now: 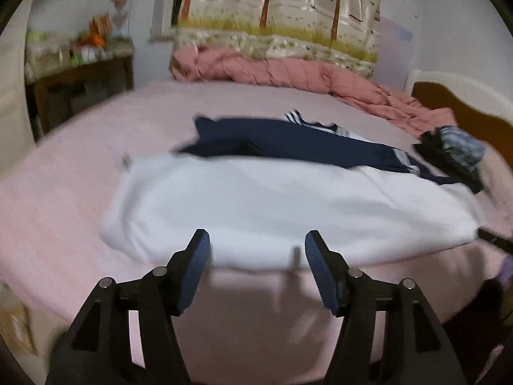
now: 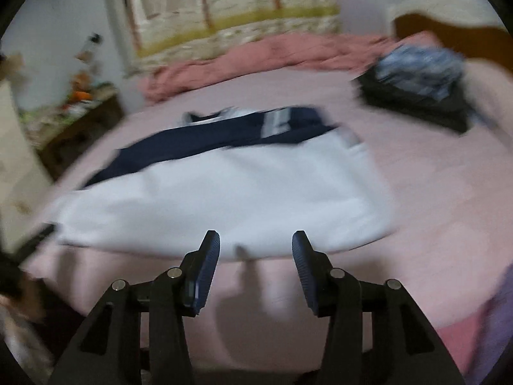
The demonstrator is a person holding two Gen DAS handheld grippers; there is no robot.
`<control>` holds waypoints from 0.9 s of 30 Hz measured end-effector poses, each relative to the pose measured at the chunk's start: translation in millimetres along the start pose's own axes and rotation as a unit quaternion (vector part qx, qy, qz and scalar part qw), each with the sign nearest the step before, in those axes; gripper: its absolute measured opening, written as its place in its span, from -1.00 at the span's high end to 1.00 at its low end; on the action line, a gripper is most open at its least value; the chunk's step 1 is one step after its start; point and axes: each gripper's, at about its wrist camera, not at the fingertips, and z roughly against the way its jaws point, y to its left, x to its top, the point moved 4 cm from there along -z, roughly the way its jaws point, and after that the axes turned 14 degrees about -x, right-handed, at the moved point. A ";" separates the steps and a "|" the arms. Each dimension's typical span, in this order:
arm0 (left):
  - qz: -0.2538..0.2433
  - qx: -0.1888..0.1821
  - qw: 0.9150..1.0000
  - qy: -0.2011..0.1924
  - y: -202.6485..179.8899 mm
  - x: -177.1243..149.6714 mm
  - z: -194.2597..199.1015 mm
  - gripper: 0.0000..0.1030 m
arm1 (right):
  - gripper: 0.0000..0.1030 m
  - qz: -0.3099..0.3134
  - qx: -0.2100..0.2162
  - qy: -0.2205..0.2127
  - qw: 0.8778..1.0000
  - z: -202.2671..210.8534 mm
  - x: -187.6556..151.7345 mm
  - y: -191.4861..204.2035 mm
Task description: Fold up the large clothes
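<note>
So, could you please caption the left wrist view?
Open left gripper above the near edge of a white-and-navy garment on a pink bed.

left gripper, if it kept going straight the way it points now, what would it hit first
Most likely the near edge of the white garment lying on the pink bedsheet. The left gripper is open with nothing between its fingers. Blur makes depth uncertain.
</note>
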 end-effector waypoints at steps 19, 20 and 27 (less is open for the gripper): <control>0.081 -0.072 0.994 0.023 -21.3 -19.9 -42.5 -0.50 | -0.65 -0.038 0.032 0.039 0.998 -45.9 -20.1 57.4; 0.087 -0.075 0.993 0.022 -20.7 -17.7 -44.2 -0.53 | -0.67 -0.040 0.027 0.036 0.998 -48.0 -18.8 58.5; 0.096 -0.063 0.993 0.011 -10.6 -11.6 -60.0 -0.64 | -0.67 -0.065 0.019 0.028 0.997 -61.1 -12.4 55.6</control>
